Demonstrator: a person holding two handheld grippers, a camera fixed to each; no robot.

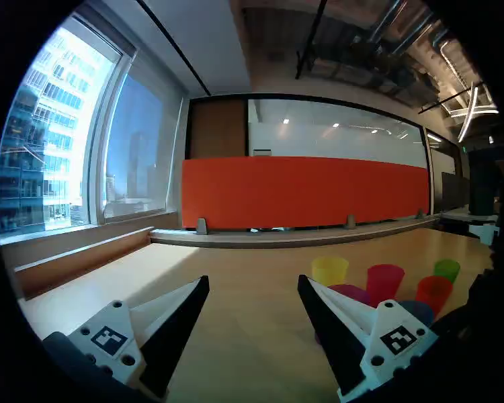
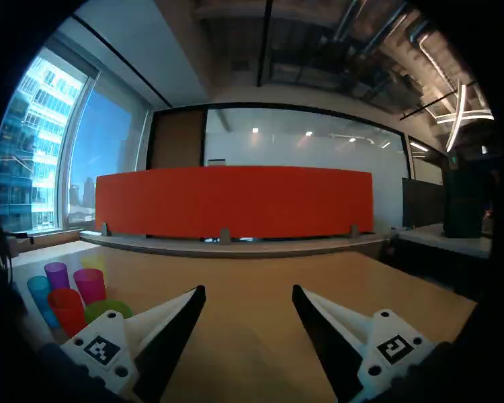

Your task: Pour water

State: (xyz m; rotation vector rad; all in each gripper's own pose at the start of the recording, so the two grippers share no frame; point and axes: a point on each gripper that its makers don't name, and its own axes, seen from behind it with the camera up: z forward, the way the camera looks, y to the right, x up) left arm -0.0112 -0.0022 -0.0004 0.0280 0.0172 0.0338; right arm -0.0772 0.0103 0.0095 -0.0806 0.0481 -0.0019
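Note:
Several coloured plastic cups stand in a cluster on the wooden table. In the left gripper view they sit at the lower right: a yellow cup (image 1: 330,269), a pink cup (image 1: 384,281), a green cup (image 1: 447,269), an orange-red cup (image 1: 433,292), and a purple cup (image 1: 349,292) partly behind my right finger. My left gripper (image 1: 252,285) is open, empty, left of the cups. In the right gripper view the cups sit at the lower left: purple cup (image 2: 57,275), pink cup (image 2: 89,284), red cup (image 2: 67,309), blue cup (image 2: 39,292), green cup (image 2: 106,310). My right gripper (image 2: 247,292) is open and empty.
A long orange divider panel (image 1: 306,191) (image 2: 235,201) stands along the table's far edge. Large windows (image 1: 57,154) lie to the left. A dark monitor and a side desk (image 2: 447,228) stand at the right. Bare tabletop (image 2: 252,275) stretches ahead of both grippers.

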